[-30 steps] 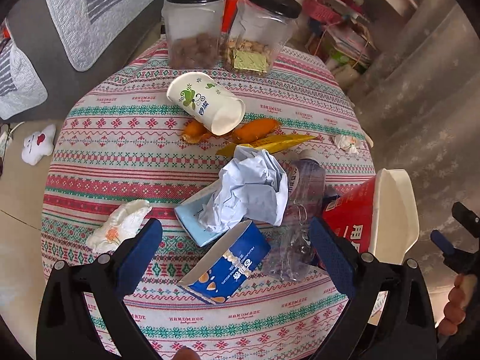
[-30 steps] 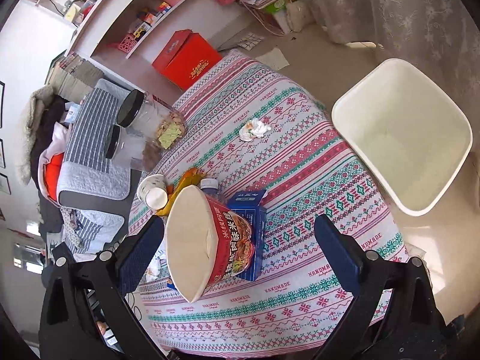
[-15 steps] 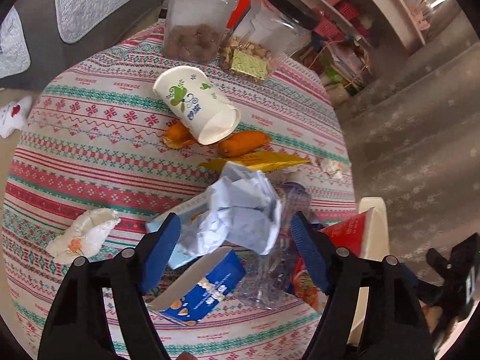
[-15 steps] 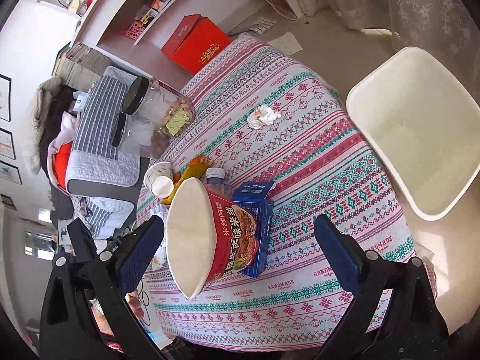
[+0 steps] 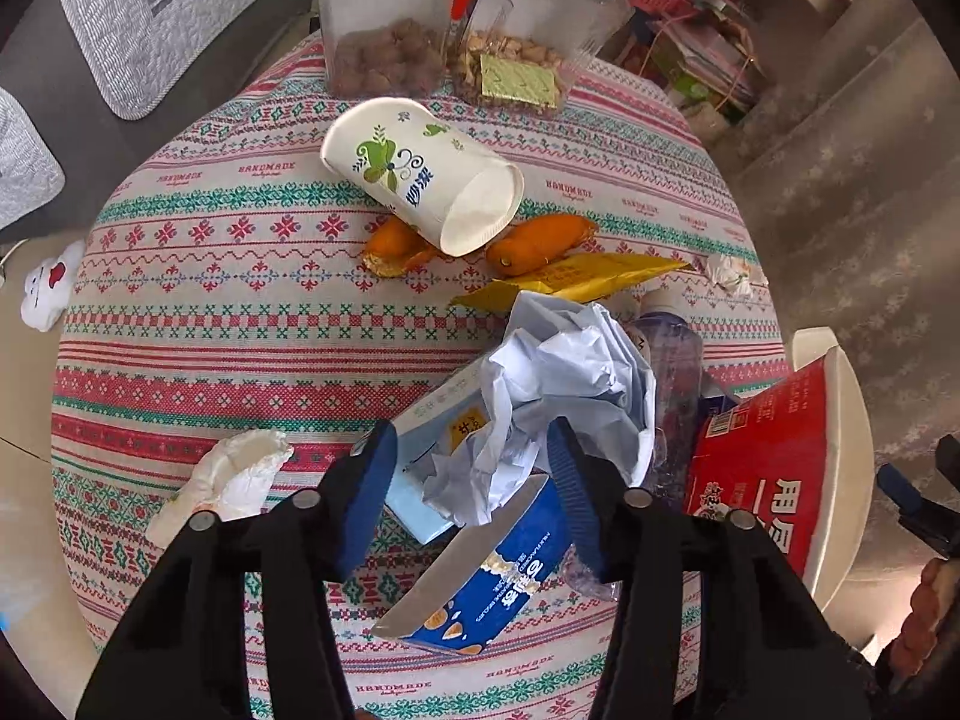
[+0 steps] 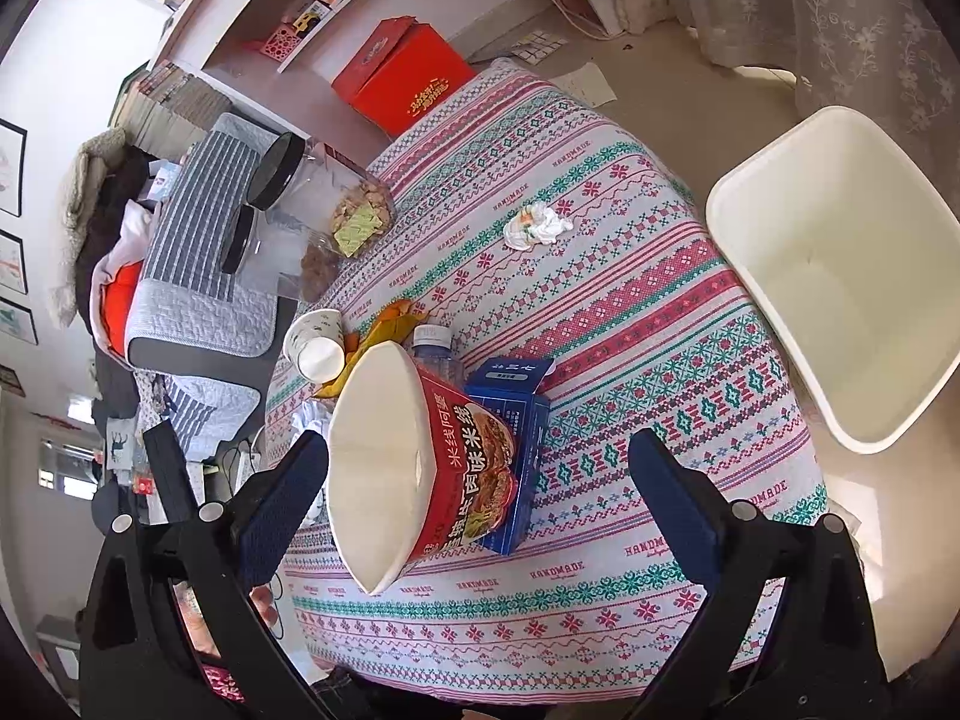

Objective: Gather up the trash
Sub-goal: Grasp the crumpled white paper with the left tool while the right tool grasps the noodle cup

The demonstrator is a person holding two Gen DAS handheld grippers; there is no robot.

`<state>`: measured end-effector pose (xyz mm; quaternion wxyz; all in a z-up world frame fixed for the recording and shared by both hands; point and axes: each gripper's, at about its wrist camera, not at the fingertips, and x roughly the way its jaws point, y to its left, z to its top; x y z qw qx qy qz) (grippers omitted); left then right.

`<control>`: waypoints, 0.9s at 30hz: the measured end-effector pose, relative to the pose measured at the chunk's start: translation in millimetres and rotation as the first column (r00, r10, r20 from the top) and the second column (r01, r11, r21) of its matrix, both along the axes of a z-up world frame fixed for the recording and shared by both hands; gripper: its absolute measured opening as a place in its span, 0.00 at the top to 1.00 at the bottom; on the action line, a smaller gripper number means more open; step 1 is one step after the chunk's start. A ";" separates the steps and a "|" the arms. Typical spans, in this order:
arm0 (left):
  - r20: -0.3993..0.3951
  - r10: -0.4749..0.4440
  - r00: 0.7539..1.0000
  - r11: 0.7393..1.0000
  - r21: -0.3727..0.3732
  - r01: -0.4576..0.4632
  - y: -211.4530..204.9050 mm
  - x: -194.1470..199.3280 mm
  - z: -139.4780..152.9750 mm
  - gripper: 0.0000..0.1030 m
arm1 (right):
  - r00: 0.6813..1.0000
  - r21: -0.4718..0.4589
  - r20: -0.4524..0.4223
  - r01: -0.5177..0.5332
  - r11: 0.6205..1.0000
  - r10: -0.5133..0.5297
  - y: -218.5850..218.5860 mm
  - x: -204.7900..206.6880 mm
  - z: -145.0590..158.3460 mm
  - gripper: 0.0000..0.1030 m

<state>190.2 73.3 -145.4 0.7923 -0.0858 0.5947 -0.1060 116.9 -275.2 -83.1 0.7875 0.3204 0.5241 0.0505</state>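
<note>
A round worktop (image 5: 198, 324) covered in a striped, patterned cloth holds a scatter of trash. The left gripper (image 5: 474, 480) points steeply down over a crumpled ball of pale blue-white paper (image 5: 564, 384) near the worktop's right side. Its two blue pads are closing with the lower part of the paper between them; the pads are near the paper but do not clearly press on it. The paper rests on a light blue carton (image 5: 420, 456) and an open dark blue snack box (image 5: 480, 576), with a crushed clear plastic bottle (image 5: 675, 384) just beside it. Further back lie a tipped paper cup (image 5: 420, 174), orange peel pieces (image 5: 540, 243) and a yellow wrapper (image 5: 576, 279). A crumpled white tissue (image 5: 231, 474) sits toward the near left edge, and a smaller wad (image 5: 729, 273) at the far right edge. Two clear jars of snacks (image 5: 384, 30) stand at the far edge.

The right gripper (image 6: 480, 480) has its pads wide apart, holding nothing, around a red instant noodle bowl (image 6: 420, 456) lying on its side against a dark blue box (image 6: 516, 420). A white trash bin (image 6: 840, 276) stands on the floor beside the worktop.
</note>
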 end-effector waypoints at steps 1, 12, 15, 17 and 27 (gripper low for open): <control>0.003 0.001 1.000 1.000 -0.018 -0.001 -1.1 1.5 -3.1 0.63 | 1.000 -0.006 -0.004 0.001 1.000 -0.001 2.2 0.7 -1.6 0.07; 0.245 0.068 0.967 0.993 -0.109 -0.043 -10.7 -18.0 66.6 0.82 | 0.999 -0.019 -0.038 -0.018 1.000 0.017 18.3 8.9 -12.5 0.07; 0.352 0.099 0.931 0.986 -0.163 -0.043 -3.8 -36.5 103.8 0.81 | 0.998 -0.042 -0.046 -0.038 0.998 0.036 27.3 11.8 -14.1 0.14; 0.396 0.104 0.912 0.983 -0.180 -0.034 -1.6 -47.3 118.9 0.81 | 0.997 -0.057 -0.060 -0.049 0.997 0.046 32.1 14.7 -18.2 0.23; 0.420 0.077 0.904 0.987 -0.158 -0.011 -1.5 -64.9 123.4 0.81 | 0.988 -0.160 -0.122 -0.113 0.981 0.094 52.8 26.0 -39.7 0.93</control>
